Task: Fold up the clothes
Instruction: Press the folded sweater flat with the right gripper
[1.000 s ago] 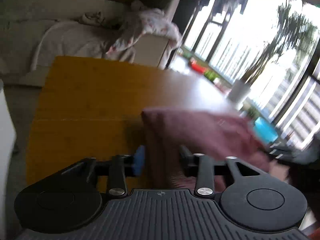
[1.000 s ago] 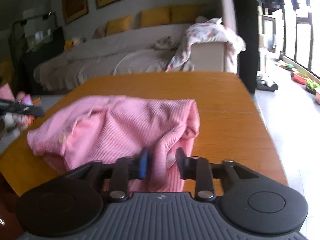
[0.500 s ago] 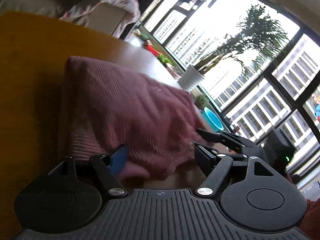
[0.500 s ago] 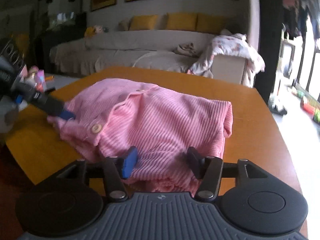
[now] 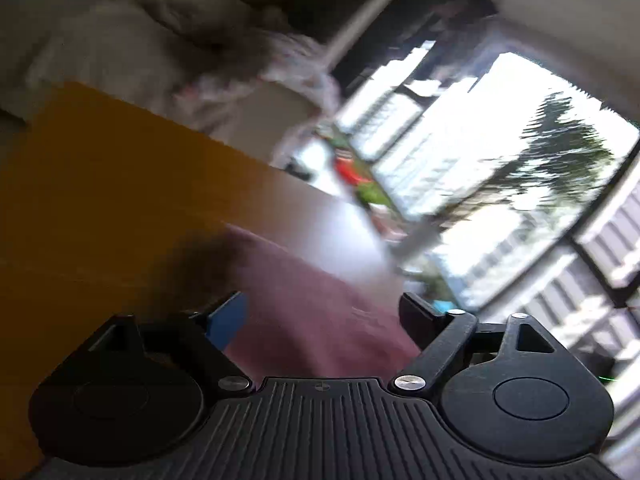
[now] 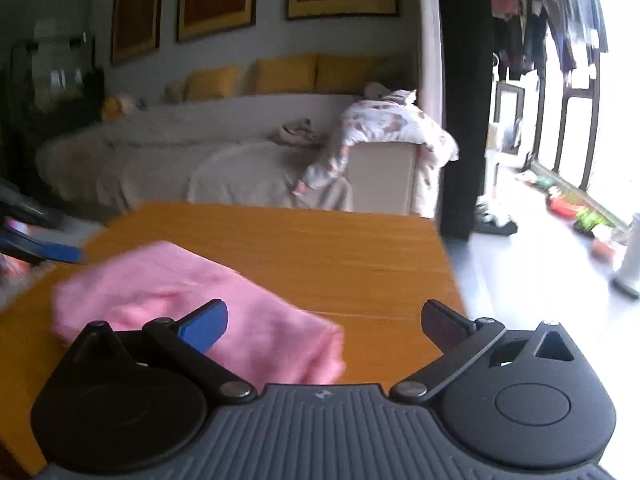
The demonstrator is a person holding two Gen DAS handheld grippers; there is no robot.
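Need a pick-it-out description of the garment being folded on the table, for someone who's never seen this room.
Start at the orange wooden table in front of the long pale sofa with yellow cushions. The pink ribbed garment lies folded into a compact bundle on the table's near left part. It is the only cloth on the table; the floral white cloth hangs over the sofa's arm instead.

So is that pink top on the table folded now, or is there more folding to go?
It looks mostly done: the pink top lies on the wooden table as a compact, roughly rectangular bundle. Nothing is held now; the right gripper and left gripper are both opening, their pads clear of the cloth. What may remain is tidying an edge. The pictures are blurred, so I cannot judge neatness.
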